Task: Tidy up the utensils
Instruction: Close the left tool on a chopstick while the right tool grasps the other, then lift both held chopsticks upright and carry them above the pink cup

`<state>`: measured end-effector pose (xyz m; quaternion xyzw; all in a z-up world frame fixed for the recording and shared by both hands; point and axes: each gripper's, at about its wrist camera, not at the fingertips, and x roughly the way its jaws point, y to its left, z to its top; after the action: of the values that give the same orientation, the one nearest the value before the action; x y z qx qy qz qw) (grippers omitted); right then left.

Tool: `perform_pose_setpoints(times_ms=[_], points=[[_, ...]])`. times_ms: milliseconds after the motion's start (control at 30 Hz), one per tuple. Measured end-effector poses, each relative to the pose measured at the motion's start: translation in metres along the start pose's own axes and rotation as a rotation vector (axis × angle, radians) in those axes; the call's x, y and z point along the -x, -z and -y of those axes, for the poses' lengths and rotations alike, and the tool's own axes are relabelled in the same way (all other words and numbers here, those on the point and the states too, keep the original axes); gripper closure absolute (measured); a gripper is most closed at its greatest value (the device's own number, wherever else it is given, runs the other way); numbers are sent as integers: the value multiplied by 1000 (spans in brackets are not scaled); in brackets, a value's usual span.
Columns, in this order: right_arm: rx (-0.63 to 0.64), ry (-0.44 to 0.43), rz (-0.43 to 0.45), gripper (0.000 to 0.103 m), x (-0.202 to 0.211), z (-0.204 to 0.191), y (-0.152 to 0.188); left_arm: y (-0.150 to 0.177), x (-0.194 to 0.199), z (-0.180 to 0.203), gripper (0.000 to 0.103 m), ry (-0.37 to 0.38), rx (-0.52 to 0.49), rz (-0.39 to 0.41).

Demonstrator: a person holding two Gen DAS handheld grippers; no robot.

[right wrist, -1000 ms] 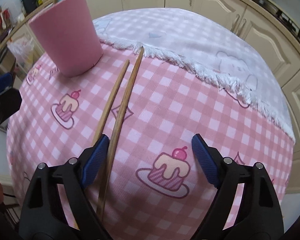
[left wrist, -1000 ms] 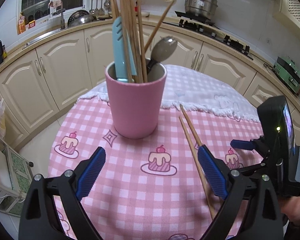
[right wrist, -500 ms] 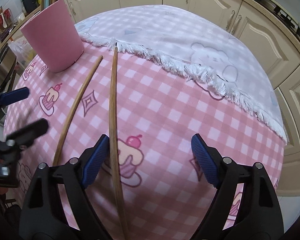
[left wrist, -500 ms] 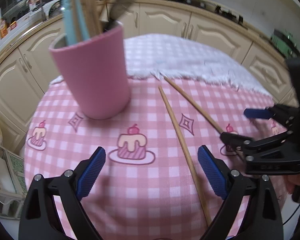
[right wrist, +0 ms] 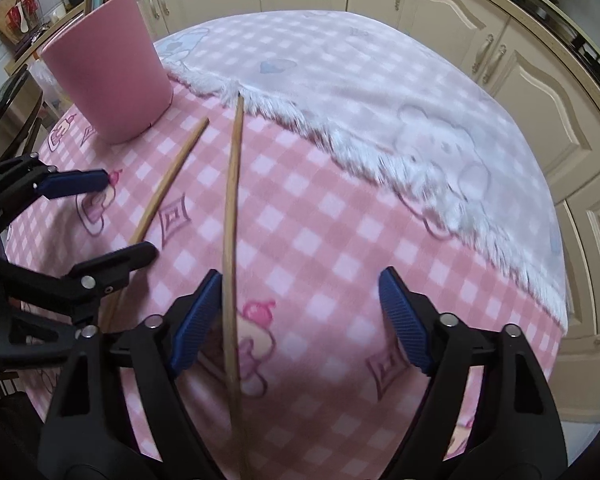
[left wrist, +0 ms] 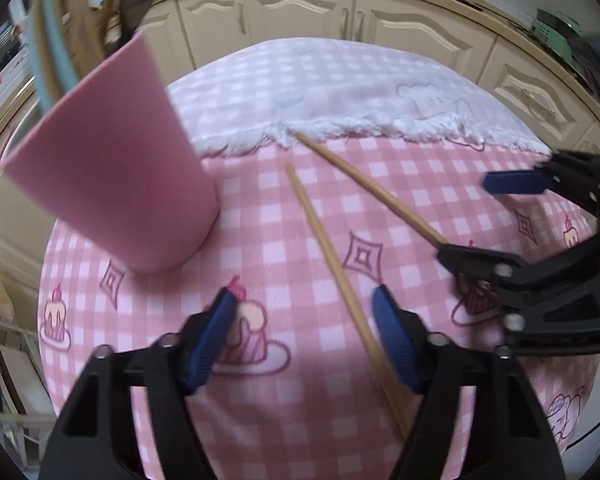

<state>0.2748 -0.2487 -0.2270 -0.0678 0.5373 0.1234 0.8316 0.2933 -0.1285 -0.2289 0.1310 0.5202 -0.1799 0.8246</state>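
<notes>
I'm closing my left gripper (left wrist: 302, 328) and right gripper (right wrist: 300, 320) around one chopstick each, left chopstick (left wrist: 324, 240) and right chopstick (right wrist: 231, 216), neither pinched yet, both lying flat on the tablecloth (right wrist: 320, 220) beside the pink cup (right wrist: 108, 68) they're headed for.

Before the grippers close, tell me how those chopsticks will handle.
Chopsticks: thin, straight wood, so probably stiff and light. They look round, so may roll on the soft cloth. Lying flat, they may slip from closing pads.
</notes>
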Motion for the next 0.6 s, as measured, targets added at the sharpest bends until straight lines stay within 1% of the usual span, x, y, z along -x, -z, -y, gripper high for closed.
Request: perform_pose_setpoints(times_ms=[33, 67, 133, 167, 200, 233, 267, 300, 367, 433, 500, 567, 600], points=[[6, -5, -1, 35, -2, -2, -6, -5, 0, 2, 52, 5, -12, -2], [9, -9, -2, 38, -3, -3, -10, -8, 0, 5, 58, 12, -27, -5], [24, -19, -5, 47, -7, -8, -23, -13, -1, 8, 76, 28, -51, -8], [42, -15, -7, 50, -11, -12, -30, -14, -1, 8, 80, 34, -61, -8], [52, -15, -6, 58, -12, -15, -33, -16, -1, 10, 91, 44, -70, -9], [65, -17, -7, 75, -12, -18, -36, -18, -2, 10, 95, 50, -71, -12], [77, -26, -9, 83, -12, -22, -38, -18, -1, 10, 97, 61, -73, -13], [84, -41, -14, 94, -11, -26, -40, -18, -1, 11, 98, 62, -72, -11], [84, -47, -11, 96, -10, -28, -38, -14, 3, 9, 98, 73, -66, 2], [36, -73, 7, 96, -7, -20, -33, -9, 10, 5, 98, 94, -55, 26], [-13, -99, 44, 96, 1, -10, -26, -6, 17, 0, 98, 89, -37, 45], [-48, -123, 74, 96, 8, -3, -24, -4, 27, -7, 98, 103, -9, 76], [-82, -142, 103, 96, 15, 3, -22, -4, 32, -10, 98, 106, 5, 96]])
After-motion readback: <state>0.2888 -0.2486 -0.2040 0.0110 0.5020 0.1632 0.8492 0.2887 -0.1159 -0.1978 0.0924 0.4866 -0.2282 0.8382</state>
